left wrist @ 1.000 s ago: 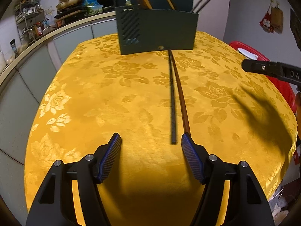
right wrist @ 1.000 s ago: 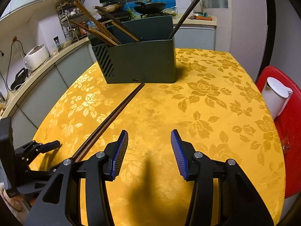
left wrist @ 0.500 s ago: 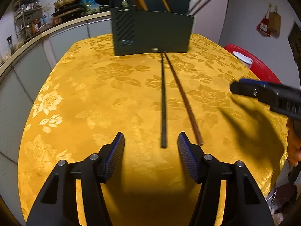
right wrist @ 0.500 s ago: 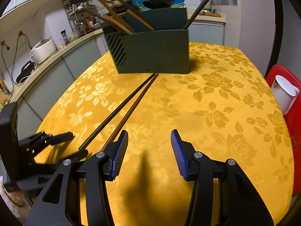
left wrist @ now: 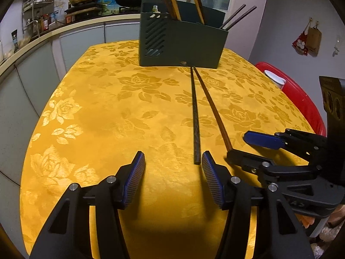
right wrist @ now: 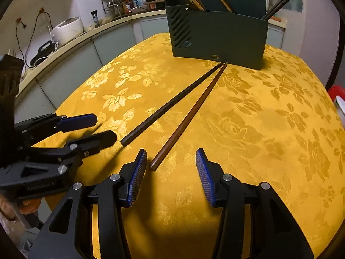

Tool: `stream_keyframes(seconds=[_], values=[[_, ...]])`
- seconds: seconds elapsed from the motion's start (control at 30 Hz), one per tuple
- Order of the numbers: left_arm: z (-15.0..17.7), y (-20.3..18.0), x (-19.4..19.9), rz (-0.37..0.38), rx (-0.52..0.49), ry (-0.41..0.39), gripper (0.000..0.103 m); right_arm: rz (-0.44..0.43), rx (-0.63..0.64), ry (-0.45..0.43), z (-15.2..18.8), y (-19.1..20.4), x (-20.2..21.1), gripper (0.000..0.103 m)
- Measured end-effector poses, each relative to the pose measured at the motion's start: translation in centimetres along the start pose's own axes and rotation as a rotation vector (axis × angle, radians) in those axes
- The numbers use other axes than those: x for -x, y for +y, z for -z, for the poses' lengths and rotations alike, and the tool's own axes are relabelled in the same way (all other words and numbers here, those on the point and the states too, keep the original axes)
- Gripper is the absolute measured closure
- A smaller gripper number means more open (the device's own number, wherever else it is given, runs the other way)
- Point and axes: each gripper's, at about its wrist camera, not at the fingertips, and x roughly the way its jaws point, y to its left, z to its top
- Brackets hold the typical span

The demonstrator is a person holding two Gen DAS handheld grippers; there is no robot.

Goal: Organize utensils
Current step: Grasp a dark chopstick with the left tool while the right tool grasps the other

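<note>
Closing in from both sides, the two grippers now bracket the near ends of the two loose chopsticks, where a second ago the right gripper (right wrist: pixel 171 173) sat well off to the side. Its jaws are narrowing, nothing yet pinched; the brown chopstick (right wrist: pixel 189 116) ends just beside its left pad, low centre of the right wrist view. The left gripper (left wrist: pixel 172 177) has also drawn in and stands open on nothing, the black chopstick (left wrist: pixel 195 116) ending by its right pad. Both sticks run up-frame to the dark holder (left wrist: pixel 183 41) on the yellow tablecloth (left wrist: pixel 97 108). Each pickup looks imminent.
</note>
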Motion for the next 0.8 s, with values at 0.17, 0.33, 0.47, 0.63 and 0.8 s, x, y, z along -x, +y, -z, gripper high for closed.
stream_keyframes(seconds=[0.17,0.33,0.47,0.63,0.8], values=[[0.0,-0.9,-0.3,0.009,-0.033,0.002,0.049,0.059,-0.02,-0.006,0.2,-1.6,0.3,0.07],[0.1,-1.8,-0.9,0.02,-0.049,0.011,0.051,0.102,-0.068,-0.025,0.8,-3.6,0.9,0.073],[0.1,-2.3,-1.3,0.02,-0.056,0.003,0.061,0.097,-0.071,-0.047,1.3,-3.8,1.1,0.074],[-0.1,-2.7,-1.7,0.021,-0.07,-0.01,0.069,0.085,-0.065,-0.064,1.4,-3.2,1.1,0.074],[-0.2,-2.8,-1.9,0.019,-0.06,-0.019,0.085,0.102,-0.006,-0.087,1.6,-1.8,0.8,0.083]])
